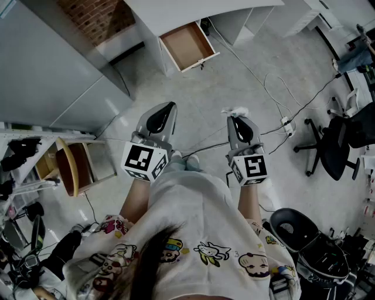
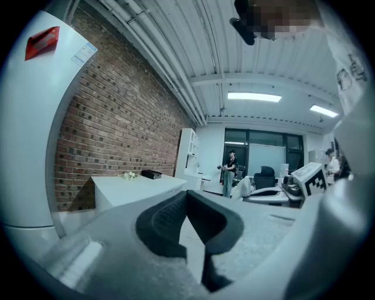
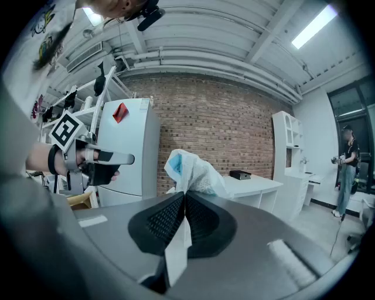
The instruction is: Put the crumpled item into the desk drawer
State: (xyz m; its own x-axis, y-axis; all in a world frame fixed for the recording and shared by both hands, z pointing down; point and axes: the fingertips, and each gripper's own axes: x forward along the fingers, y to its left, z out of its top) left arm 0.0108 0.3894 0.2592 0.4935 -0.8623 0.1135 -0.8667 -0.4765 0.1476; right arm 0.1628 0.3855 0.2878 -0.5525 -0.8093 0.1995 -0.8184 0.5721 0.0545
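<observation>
Crumpled item [image 3: 196, 170]: thin, wrinkled white sheet with a pale blue patch. It is pinched in the right gripper [image 3: 184, 196], with a tuft above the tips and a strip hanging below.
Right gripper jaws: dark ribbed pads clamped on the sheet.
Left gripper [image 2: 187, 196]: ribbed pads closed together, nothing between them.
Drawer [image 1: 187, 44]: shallow, brown inside, pulled out of the white desk [image 1: 193, 12], well ahead of both grippers.
Floor between: pale and glossy, crossed by loose cables [image 1: 258, 76].
Sides: fridge [image 3: 126, 146] on the left, black office chair [image 1: 335, 146] on the right.

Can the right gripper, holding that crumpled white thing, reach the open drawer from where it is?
Probably not yet. The right gripper grips the crumpled item, but the open drawer lies well ahead across the floor. Nothing seems to block the way; stepping closer should do it.
</observation>
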